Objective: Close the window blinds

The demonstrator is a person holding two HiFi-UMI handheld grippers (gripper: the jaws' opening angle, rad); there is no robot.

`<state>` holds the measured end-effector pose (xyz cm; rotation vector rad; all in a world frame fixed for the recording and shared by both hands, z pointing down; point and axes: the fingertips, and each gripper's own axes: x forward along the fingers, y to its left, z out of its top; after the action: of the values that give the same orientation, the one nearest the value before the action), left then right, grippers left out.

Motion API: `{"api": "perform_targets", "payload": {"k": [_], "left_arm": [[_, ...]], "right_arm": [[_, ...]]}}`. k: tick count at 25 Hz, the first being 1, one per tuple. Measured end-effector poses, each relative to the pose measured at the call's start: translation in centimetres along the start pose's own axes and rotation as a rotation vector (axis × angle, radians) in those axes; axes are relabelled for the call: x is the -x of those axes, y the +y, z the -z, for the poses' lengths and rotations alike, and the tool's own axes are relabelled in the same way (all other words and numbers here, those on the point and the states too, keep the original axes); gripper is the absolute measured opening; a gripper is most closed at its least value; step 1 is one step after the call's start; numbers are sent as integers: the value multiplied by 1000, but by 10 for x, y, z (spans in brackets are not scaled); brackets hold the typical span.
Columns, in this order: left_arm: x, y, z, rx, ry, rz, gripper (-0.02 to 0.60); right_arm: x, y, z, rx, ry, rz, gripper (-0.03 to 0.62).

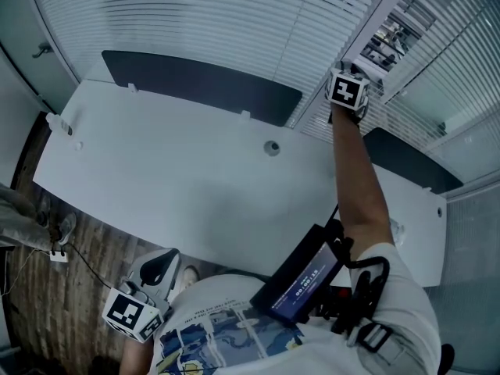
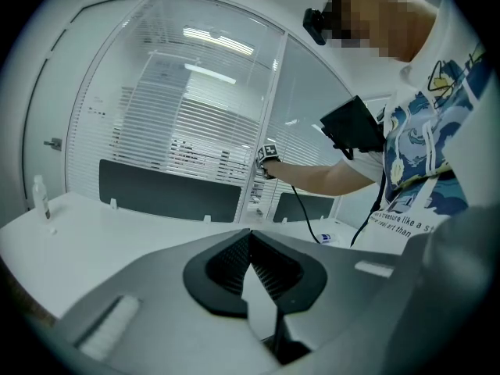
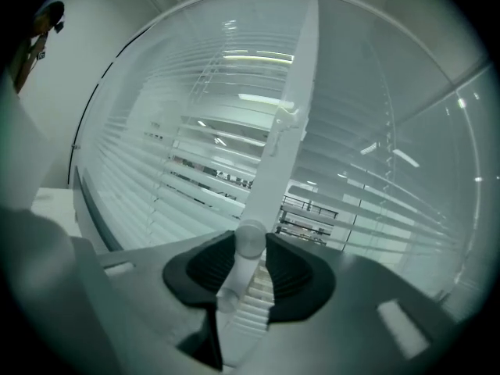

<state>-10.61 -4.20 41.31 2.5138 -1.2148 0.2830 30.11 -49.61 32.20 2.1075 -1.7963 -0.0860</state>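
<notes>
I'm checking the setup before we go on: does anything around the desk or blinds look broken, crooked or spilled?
Nothing stands out. The white horizontal slat blinds hang evenly, the white desk shows no spill, and the right gripper is clamped on the translucent white blind wand.

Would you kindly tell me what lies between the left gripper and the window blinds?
The white desk, then a dark panel along its far edge before the blinds; the head view and the left gripper view both show this.

white desk (image 1: 195,186), dark divider panel (image 1: 203,84), wooden floor (image 1: 101,244)
</notes>
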Motion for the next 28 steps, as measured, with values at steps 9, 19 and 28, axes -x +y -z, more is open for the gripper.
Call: {"api": "perform_targets", "payload": {"k": [9, 19, 28], "left_arm": [[-3, 0, 3, 4, -1, 7, 5], [-3, 0, 5, 9, 0, 11, 5], [-8, -1, 7, 12, -4, 26, 5]], "right_arm": [[-2, 3, 6, 229, 30, 27, 124], [-6, 6, 11, 521, 41, 89, 124], [-9, 8, 15, 788, 47, 143, 124]]}}
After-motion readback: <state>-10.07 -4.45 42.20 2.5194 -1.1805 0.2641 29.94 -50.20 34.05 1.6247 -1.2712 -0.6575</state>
